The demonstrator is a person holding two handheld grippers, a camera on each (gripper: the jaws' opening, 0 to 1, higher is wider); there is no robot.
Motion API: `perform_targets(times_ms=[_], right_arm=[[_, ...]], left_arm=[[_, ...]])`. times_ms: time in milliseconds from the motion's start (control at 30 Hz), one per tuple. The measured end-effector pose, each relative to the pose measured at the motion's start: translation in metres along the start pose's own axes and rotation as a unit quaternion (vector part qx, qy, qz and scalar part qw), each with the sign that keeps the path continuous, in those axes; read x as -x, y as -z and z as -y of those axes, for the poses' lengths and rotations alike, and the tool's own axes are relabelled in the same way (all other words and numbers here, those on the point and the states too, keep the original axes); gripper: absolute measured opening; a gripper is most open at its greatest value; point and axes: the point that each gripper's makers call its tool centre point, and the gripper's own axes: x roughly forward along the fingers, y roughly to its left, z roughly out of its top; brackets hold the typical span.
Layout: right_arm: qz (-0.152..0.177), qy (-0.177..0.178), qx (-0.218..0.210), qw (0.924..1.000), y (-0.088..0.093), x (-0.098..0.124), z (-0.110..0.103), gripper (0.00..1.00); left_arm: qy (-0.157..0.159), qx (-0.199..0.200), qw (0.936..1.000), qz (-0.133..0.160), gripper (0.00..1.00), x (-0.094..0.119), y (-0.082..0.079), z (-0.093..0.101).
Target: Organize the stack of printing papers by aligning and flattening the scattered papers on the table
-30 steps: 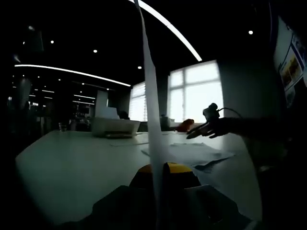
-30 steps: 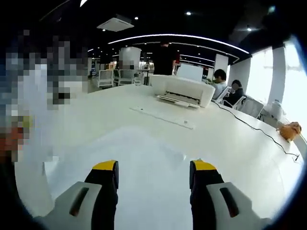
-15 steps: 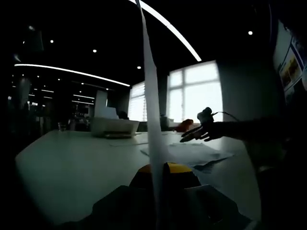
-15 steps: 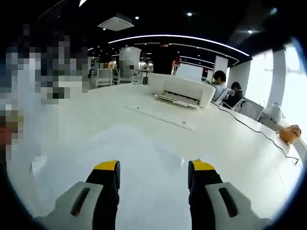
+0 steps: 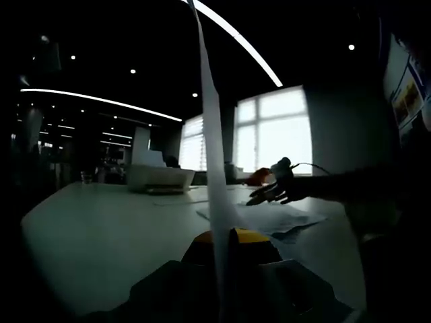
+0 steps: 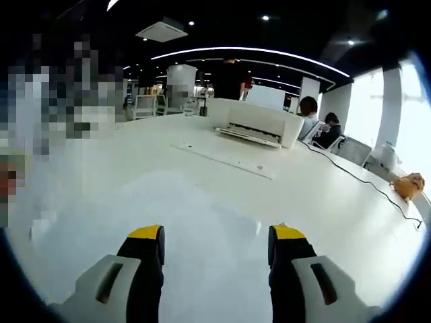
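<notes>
Left gripper: jaws closed together at bottom centre of the left gripper view, yellow tips pinching a single sheet of paper. The sheet stands on edge and runs as a thin white strip from the tips to the top of the frame, leaning slightly left. To the right of it, mid-frame, loose papers lie flat and overlapping on the white table. The right gripper reaches in from the right just above those papers; contact cannot be told. A printer sits at the far table edge, left of centre; bright windows behind.

Right gripper: jaws wide apart, holding nothing, yellow tips at bottom centre of the right gripper view. Between and ahead of them spreads a pale sheet on the table, hard to separate from the white top. Upper centre: printer with a long flat strip in front. A cable trails along the right side. Seated people at upper right.
</notes>
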Motion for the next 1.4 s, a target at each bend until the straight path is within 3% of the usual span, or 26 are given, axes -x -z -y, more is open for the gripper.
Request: perform_targets(times_ms=[367,400,433,467,500,533,633,700,733,1033,1233,1400], right_arm=[[-0.003,-0.001,-0.02,0.9998,0.006,-0.014,0.003,0.57],[-0.018,0.015,-0.046,0.9987,0.02,-0.003,-0.006,0.57],[-0.022,0.016,-0.046,0.9986,0.021,-0.003,-0.006,0.57],[0.002,0.007,-0.006,1.0,0.011,-0.029,0.023,0.57],[0.003,0.007,-0.006,0.9999,0.01,-0.035,0.029,0.57],[-0.003,-0.002,-0.012,0.9999,0.017,-0.022,0.007,0.57],[-0.006,-0.002,-0.04,0.9992,0.018,-0.03,0.019,0.57],[0.0,-0.003,-0.033,0.9995,0.015,-0.032,0.018,0.57],[0.011,0.006,-0.024,0.9996,0.015,-0.02,0.004,0.57],[0.026,0.01,-0.057,0.998,0.017,-0.03,0.013,0.56],[0.041,0.014,-0.064,0.997,0.024,-0.022,-0.001,0.56],[0.049,0.002,-0.063,0.9968,0.022,-0.018,-0.016,0.49]], left_arm=[[0.001,0.002,1.0,0.003,0.06,0.001,-0.001,-0.001],[0.001,0.003,1.0,0.003,0.06,0.001,-0.001,-0.001],[0.001,0.003,1.0,0.003,0.06,0.001,-0.001,-0.001],[0.001,0.003,1.0,0.003,0.06,0.001,-0.001,-0.001],[0.002,0.004,1.0,0.004,0.06,0.001,-0.001,-0.001],[0.002,0.004,1.0,0.004,0.06,0.001,-0.001,-0.001],[0.003,0.004,1.0,0.004,0.06,0.001,-0.001,0.0],[0.004,0.004,1.0,0.004,0.06,0.001,-0.001,0.0],[0.004,0.005,1.0,0.005,0.06,0.001,-0.001,0.0],[0.005,0.006,0.9999,0.006,0.06,0.0,-0.001,0.002],[0.005,0.006,1.0,0.006,0.06,-0.001,0.0,0.003],[0.006,0.006,1.0,0.005,0.06,-0.002,0.0,0.004]])
